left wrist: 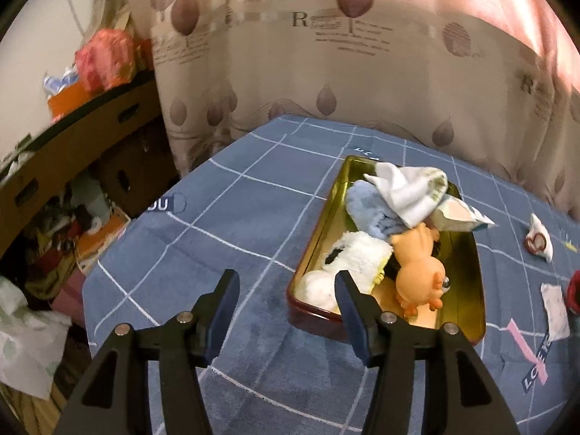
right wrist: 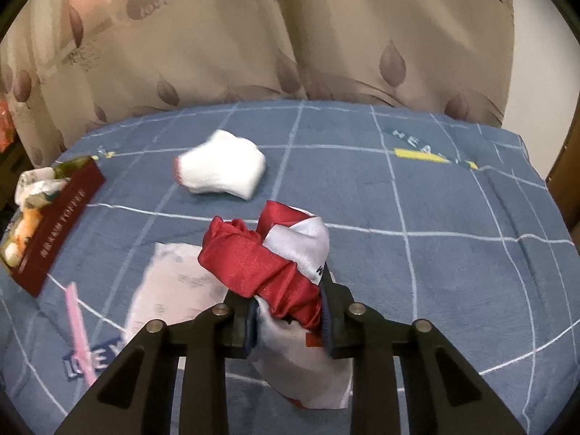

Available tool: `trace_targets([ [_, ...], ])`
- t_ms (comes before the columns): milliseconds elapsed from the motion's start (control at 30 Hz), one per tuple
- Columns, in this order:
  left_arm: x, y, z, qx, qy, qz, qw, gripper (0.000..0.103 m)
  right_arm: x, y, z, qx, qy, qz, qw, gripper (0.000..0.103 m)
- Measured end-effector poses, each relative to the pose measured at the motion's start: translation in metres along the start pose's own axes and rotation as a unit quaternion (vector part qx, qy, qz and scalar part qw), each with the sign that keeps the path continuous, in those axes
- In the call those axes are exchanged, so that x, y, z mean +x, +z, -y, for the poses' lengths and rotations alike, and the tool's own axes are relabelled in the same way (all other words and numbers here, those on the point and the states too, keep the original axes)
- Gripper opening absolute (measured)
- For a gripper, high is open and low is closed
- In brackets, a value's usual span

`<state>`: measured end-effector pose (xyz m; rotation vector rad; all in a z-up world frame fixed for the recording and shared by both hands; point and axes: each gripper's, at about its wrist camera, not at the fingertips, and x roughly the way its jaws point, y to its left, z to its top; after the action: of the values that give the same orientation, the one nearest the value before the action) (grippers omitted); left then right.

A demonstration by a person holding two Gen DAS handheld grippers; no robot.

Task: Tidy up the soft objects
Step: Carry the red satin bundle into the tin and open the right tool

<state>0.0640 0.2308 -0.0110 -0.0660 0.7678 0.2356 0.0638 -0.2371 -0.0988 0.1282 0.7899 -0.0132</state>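
The right gripper (right wrist: 288,320) is closed on a red and white satin cloth (right wrist: 268,261); its pads press the bunched fabric from both sides, and the rest of the cloth sticks out in front and hangs below the fingers. The left gripper (left wrist: 286,290) stands wide with nothing between its fingers, above the blue checked blanket (left wrist: 203,217), just beside the near corner of the gold tin (left wrist: 467,311).

The tin already holds a white sock (left wrist: 409,188), a light blue fluffy cloth (left wrist: 366,206), a white plush toy (left wrist: 348,264) and an orange rubber toy (left wrist: 417,275). On the blanket remain a white sock with a red edge (right wrist: 221,170) and a flat white packet (right wrist: 177,282), which lies near the held cloth.

The satin cloth looks very light, soft and slippery, so I think it can slide out of the pads if only a thin fold is taken. A grip on the thick, bunched middle seems safer than on a loose edge. The hanging part may drag over the packet or catch the rim of the tin.
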Motion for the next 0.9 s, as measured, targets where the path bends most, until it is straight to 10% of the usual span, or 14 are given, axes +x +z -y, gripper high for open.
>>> trace_targets([
  [900,-0.005,0.001,-0.013,-0.021,0.034,0.013,0.9991,0.056,-0.023,0.018,-0.265,-0.187,0.18,-0.015,0.966,0.025],
])
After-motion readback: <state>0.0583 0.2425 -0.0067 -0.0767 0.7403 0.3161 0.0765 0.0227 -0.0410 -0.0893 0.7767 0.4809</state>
